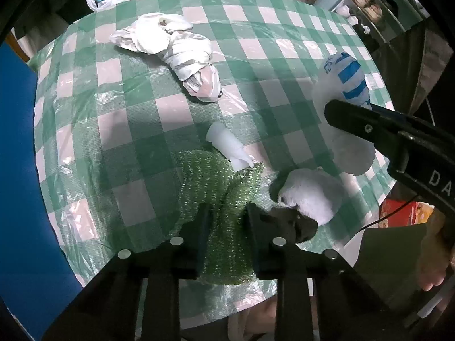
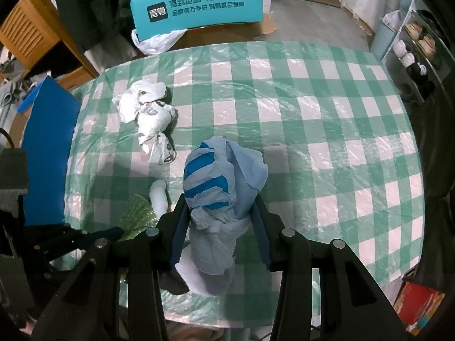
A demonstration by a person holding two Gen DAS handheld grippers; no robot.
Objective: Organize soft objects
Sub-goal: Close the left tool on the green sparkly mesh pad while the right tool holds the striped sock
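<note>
Green mesh (image 1: 224, 199) lies bunched on the near part of the checked table (image 1: 136, 119), its middle fold between the jaws of the left gripper (image 1: 226, 236), which look pinched onto it. White tube (image 1: 227, 145) touches the mesh's far edge; fluffy white piece (image 1: 310, 196) sits just beside the right jaw, apart from the mesh as far as can be told. Right gripper (image 2: 219, 236) is clamped on the blue-striped bag (image 2: 224, 182), held above the cloth. Knotted white bag (image 1: 170, 45) lies well apart, far left. Judgement: lift the mesh straight up and slowly, checking that tube and fluff stay behind; if only a thin fold is caught, re-grip deeper
</note>
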